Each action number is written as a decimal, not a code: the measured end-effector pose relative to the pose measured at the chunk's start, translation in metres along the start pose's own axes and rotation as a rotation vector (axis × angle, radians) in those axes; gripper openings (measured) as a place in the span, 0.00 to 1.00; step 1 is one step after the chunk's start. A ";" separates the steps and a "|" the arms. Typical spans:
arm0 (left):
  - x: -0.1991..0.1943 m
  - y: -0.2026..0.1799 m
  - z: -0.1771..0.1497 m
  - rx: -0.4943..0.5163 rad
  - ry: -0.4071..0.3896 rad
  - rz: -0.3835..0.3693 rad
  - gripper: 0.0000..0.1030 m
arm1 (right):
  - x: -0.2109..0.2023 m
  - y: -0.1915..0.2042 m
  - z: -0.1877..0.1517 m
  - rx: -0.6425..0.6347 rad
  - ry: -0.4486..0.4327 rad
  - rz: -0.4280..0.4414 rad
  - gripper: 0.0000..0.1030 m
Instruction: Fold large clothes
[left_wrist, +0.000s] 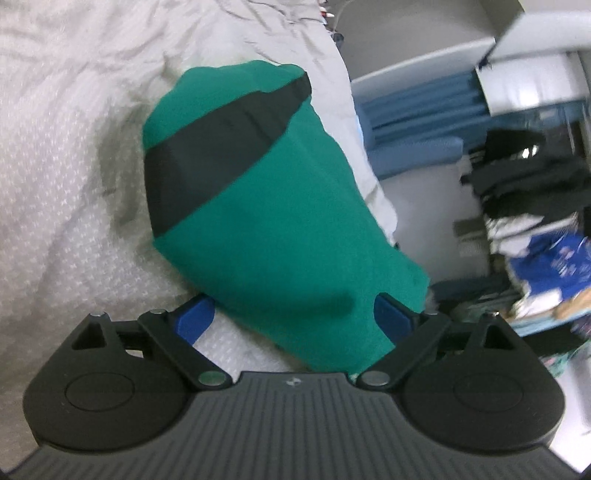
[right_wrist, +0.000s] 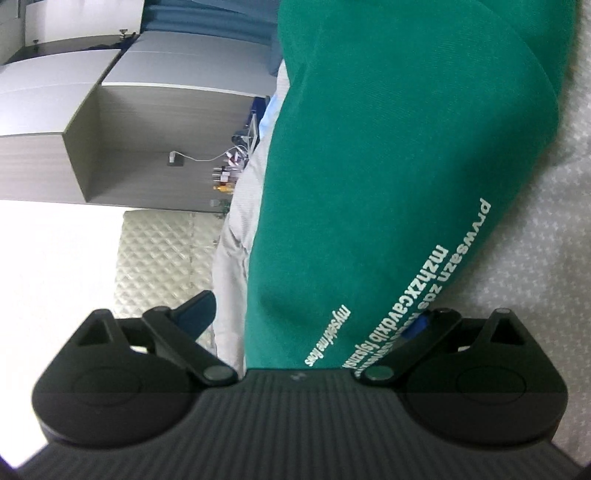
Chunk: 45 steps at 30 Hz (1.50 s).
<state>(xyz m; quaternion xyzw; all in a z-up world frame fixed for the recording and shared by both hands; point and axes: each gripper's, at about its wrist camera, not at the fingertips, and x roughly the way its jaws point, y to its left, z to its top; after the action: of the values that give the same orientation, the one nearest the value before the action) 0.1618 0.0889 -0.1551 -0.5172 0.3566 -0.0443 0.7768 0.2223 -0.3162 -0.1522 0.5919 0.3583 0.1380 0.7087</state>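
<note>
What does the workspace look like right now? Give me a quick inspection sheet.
Surface: pale patterned bedspread, wrinkled.
Job's things: green garment with a black band and white lettering lies on it, folded over.
Clutter: pile of dark and blue clothes beside the bed.
Grippers: left gripper and right gripper both open, garment between the fingers, pads not pressing.
Cables: white cable at a wall socket.
Surroundings: grey cabinets, blue curtain.

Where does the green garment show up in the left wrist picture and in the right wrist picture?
Left wrist: the green garment fills the centre, a black band across its far end, its near end between the open blue fingers.
Right wrist: it fills the centre and upper right, white lettering along its right edge.
Shared landmark: the pale patterned bedspread beneath it.
</note>
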 end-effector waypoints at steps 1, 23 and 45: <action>0.001 0.004 0.002 -0.027 0.001 -0.016 0.93 | -0.001 0.000 0.001 0.001 0.000 0.000 0.99; 0.000 0.043 0.018 -0.229 -0.061 -0.077 0.93 | -0.033 -0.032 0.022 0.180 -0.209 -0.155 0.96; -0.020 -0.005 0.018 0.079 -0.147 0.035 0.34 | -0.037 0.022 0.015 -0.199 -0.224 -0.153 0.39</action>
<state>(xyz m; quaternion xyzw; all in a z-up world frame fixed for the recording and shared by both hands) 0.1585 0.1092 -0.1372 -0.4816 0.3054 -0.0065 0.8214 0.2111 -0.3440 -0.1184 0.5017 0.3055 0.0516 0.8077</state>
